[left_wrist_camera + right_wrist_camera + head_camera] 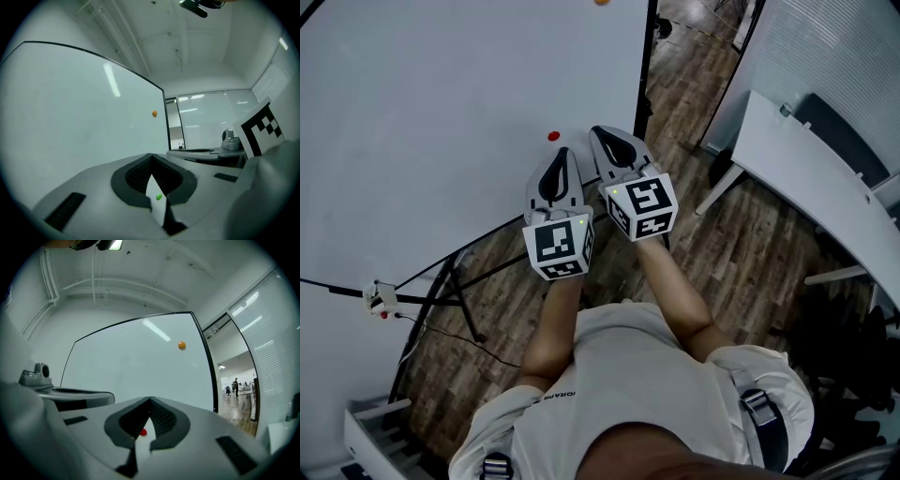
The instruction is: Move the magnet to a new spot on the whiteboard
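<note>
White surface: the whiteboard [441, 112], a plain sheet in a thin black frame with no writing on it; it fills the left of the head view and stands on black legs [467, 302]
Red magnet [553, 136]: stuck on the board near its lower right corner; just beyond both gripper tips and touching neither; in the right gripper view it is a red dot [143, 431] seen through the window behind the tips
Orange magnet [181, 345]: higher on the same board, close to its right edge; well apart from the red one
Left gripper [563, 155]: fingers closed tip to tip with nothing between them; a small green spot [159, 197] shows in the gap behind them, and I cannot tell what it is
Right gripper [600, 133]: fingers pressed together and holding nothing; just beside the left one
Room: wood-plank floor [741, 253]; white table [806, 169] at the right with a dark chair [844, 127] behind it; slatted blinds [276, 362] along the side wall
Writing: marker cubes [559, 244] bear black-and-white square patterns only; dark print on the white shirt [551, 397] is too small to read
</note>
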{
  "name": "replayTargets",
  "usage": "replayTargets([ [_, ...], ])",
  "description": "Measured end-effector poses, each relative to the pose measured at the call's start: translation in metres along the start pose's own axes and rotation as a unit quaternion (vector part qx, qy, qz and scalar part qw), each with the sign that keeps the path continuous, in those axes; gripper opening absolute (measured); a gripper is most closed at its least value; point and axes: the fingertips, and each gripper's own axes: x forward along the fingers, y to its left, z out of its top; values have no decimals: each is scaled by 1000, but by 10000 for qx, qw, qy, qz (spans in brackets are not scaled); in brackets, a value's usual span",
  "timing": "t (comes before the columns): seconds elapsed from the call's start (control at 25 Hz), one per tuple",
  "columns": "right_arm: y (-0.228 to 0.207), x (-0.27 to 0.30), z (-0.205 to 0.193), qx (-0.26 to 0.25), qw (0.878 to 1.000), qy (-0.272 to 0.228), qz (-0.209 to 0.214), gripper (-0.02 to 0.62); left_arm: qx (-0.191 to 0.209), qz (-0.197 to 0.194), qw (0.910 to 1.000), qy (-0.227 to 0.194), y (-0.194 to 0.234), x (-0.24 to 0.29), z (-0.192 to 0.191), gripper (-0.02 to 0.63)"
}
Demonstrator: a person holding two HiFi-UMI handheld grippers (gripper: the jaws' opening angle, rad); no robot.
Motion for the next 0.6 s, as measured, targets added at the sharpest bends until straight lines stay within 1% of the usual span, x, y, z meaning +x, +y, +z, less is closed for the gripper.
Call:
replayTargets([
  [0.6, 1, -10, -8, 127, 9999, 20, -77, 12, -11, 27, 10000, 38, 4, 2, -5, 2],
])
